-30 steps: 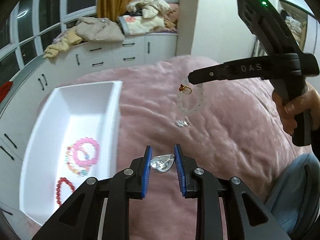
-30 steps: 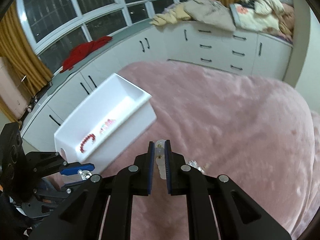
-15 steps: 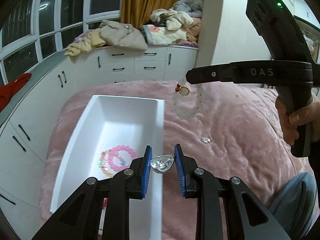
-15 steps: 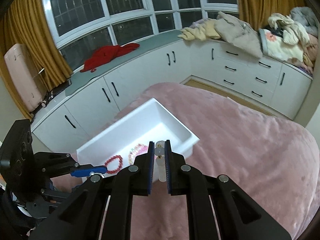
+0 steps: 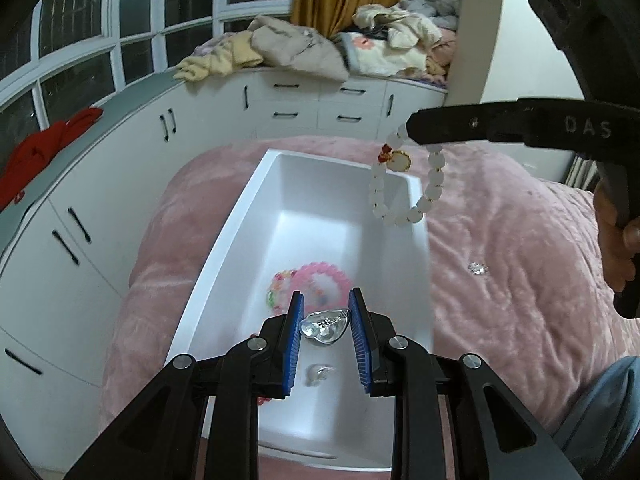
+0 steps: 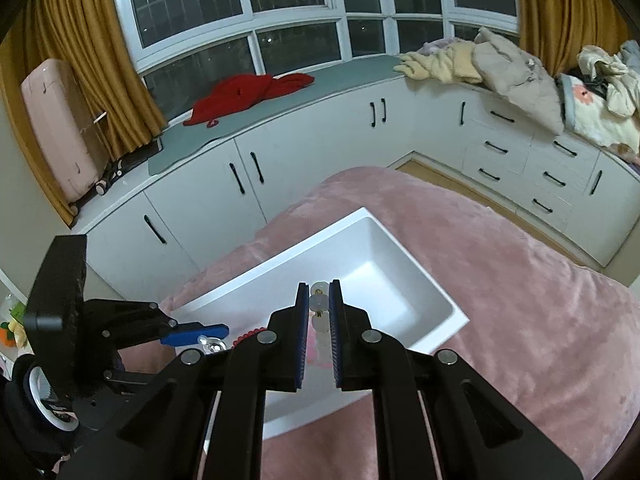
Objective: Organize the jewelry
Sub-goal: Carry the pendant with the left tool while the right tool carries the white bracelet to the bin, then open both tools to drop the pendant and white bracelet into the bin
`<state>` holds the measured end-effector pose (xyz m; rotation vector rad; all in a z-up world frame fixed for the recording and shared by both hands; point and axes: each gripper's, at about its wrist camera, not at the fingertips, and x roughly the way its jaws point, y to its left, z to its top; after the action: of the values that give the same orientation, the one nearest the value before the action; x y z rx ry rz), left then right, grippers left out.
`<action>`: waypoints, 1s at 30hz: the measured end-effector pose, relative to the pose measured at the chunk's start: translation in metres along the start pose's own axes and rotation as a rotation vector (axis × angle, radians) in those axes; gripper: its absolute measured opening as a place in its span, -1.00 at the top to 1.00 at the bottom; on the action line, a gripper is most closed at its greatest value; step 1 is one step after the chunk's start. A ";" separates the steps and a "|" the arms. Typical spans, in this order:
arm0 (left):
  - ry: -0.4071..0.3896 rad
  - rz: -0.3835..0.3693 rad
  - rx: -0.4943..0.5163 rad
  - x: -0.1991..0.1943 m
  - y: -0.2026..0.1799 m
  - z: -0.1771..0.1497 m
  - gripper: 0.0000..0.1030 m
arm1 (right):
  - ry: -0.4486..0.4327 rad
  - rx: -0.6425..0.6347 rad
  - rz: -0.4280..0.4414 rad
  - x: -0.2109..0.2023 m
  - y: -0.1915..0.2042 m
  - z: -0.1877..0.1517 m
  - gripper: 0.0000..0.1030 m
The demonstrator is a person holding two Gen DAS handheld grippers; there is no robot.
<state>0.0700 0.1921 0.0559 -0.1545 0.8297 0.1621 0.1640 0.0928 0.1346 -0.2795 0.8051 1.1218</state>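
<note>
Both grippers now over white bin, two bracelets inside

White bin; pink blanket; pink bracelet, blurred, perhaps multicoloured beads beside; milky-white bracelet; blue pads.

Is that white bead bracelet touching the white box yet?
Apart. The left wrist view shows the white bead bracelet hanging from the right tool, its lowest beads dangling clear above the white box.
</note>
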 end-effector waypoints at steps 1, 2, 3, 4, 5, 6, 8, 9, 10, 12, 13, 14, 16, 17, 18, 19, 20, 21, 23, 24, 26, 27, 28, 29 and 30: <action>0.007 -0.001 -0.005 0.003 0.002 -0.002 0.46 | 0.007 0.003 0.007 0.006 0.001 0.001 0.79; 0.012 -0.002 -0.008 0.006 0.003 -0.003 0.46 | 0.012 0.004 0.010 0.010 0.003 0.002 0.79; 0.017 0.000 -0.010 0.008 0.004 -0.005 0.46 | 0.020 0.001 0.011 0.015 0.005 0.003 0.79; 0.025 0.002 -0.010 0.012 0.006 -0.006 0.46 | 0.024 -0.001 0.012 0.018 0.005 0.003 0.79; 0.030 0.004 -0.010 0.015 0.006 -0.007 0.45 | 0.035 -0.006 0.014 0.024 0.007 0.003 0.79; 0.037 0.009 -0.009 0.018 0.006 -0.007 0.45 | 0.041 -0.008 0.015 0.028 0.008 0.003 0.79; 0.052 0.014 -0.008 0.026 0.006 -0.008 0.45 | 0.058 -0.013 0.015 0.039 0.009 0.004 0.79; 0.067 0.015 -0.007 0.032 0.007 -0.009 0.45 | 0.070 -0.014 0.015 0.045 0.010 0.004 0.79; 0.080 0.016 -0.007 0.037 0.008 -0.010 0.45 | 0.082 -0.012 0.015 0.052 0.010 0.003 0.79; 0.105 0.013 -0.017 0.048 0.011 -0.013 0.45 | 0.103 -0.009 0.015 0.063 0.009 0.001 0.79; 0.118 0.013 -0.026 0.053 0.013 -0.014 0.45 | 0.116 -0.007 0.011 0.071 0.008 0.000 0.79; 0.129 0.012 -0.035 0.058 0.015 -0.015 0.45 | 0.126 -0.005 0.010 0.077 0.008 -0.002 0.79; 0.144 0.013 -0.051 0.064 0.020 -0.018 0.45 | 0.149 0.005 0.006 0.089 0.005 -0.005 0.79; 0.150 0.013 -0.057 0.067 0.022 -0.019 0.45 | 0.157 0.007 0.003 0.094 0.004 -0.007 0.79; 0.154 0.014 -0.061 0.069 0.024 -0.019 0.45 | 0.167 0.010 -0.003 0.100 0.003 -0.009 0.79; 0.161 0.017 -0.063 0.071 0.025 -0.020 0.45 | 0.178 0.013 -0.007 0.105 0.000 -0.011 0.79; 0.165 0.018 -0.063 0.072 0.025 -0.020 0.45 | 0.187 0.015 -0.009 0.109 -0.002 -0.012 0.79; 0.168 0.019 -0.061 0.073 0.025 -0.021 0.45 | 0.195 0.020 -0.013 0.114 -0.003 -0.014 0.79; 0.178 0.028 -0.057 0.077 0.025 -0.022 0.45 | 0.210 0.027 -0.021 0.122 -0.007 -0.017 0.79; 0.182 0.028 -0.056 0.078 0.024 -0.022 0.45 | 0.216 0.031 -0.027 0.126 -0.009 -0.019 0.79; 0.191 0.029 -0.056 0.081 0.024 -0.024 0.45 | 0.226 0.041 -0.036 0.132 -0.013 -0.022 0.79; 0.195 0.029 -0.054 0.082 0.023 -0.025 0.45 | 0.229 0.043 -0.045 0.135 -0.015 -0.024 0.79; 0.197 0.029 -0.052 0.083 0.023 -0.025 0.45 | 0.231 0.044 -0.053 0.137 -0.016 -0.025 0.79; 0.199 0.029 -0.050 0.084 0.023 -0.026 0.45 | 0.232 0.044 -0.059 0.138 -0.017 -0.026 0.79; 0.205 0.029 -0.048 0.086 0.022 -0.026 0.43 | 0.234 0.045 -0.065 0.139 -0.017 -0.027 0.79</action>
<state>0.1035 0.2150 -0.0270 -0.2068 1.0331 0.1957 0.1944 0.1656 0.0155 -0.4018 1.0194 1.0206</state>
